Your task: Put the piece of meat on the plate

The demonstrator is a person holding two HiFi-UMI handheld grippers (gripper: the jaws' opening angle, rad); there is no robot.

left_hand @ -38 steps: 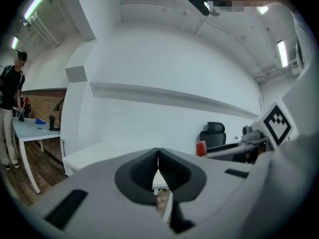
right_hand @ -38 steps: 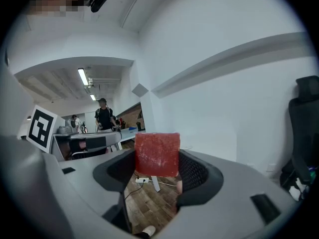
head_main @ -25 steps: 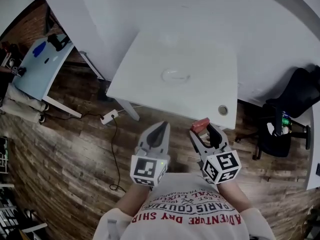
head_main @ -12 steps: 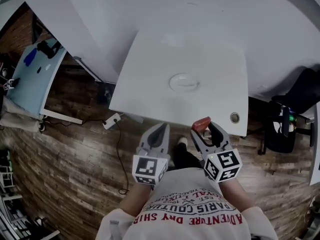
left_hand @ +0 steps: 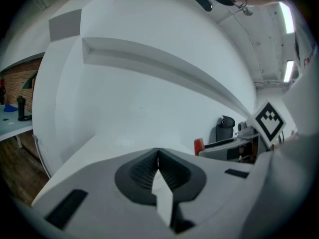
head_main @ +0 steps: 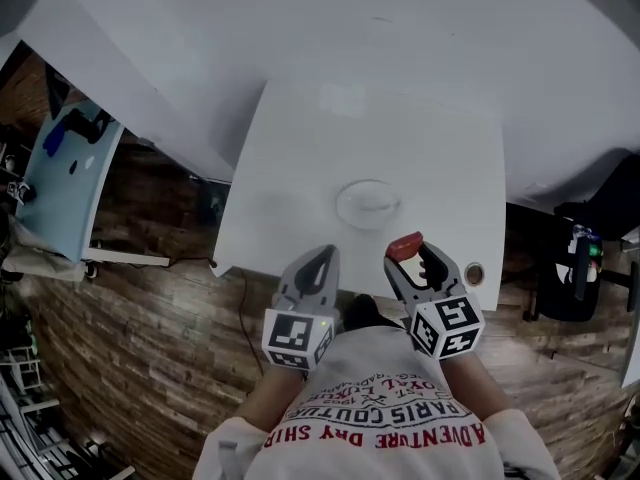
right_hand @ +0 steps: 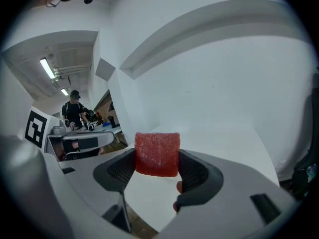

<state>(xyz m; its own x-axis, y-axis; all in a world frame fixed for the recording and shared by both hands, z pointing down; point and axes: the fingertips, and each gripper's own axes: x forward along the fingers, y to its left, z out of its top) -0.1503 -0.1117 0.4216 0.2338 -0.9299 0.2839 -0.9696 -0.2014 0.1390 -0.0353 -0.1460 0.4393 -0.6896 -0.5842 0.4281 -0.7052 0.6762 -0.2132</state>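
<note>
A red block of meat (head_main: 404, 245) (right_hand: 157, 153) is clamped between the jaws of my right gripper (head_main: 407, 251) (right_hand: 157, 159), just over the near edge of the white table (head_main: 290, 188). A clear glass plate (head_main: 367, 202) lies on the table a short way beyond and left of the meat. My left gripper (head_main: 322, 258) (left_hand: 158, 154) hovers at the table's near edge, jaws pressed together with nothing between them. In the left gripper view the meat (left_hand: 199, 145) shows off to the right.
A round cable hole (head_main: 473, 272) sits at the table's near right corner. White walls close in behind the table. A black office chair (head_main: 570, 258) stands to the right, a light blue table (head_main: 60, 183) to the left, wooden floor below.
I have come closer to the white table. Both grippers now reach its near edge, and the plate lies nearer to the held meat. Jaw states are unchanged.
</note>
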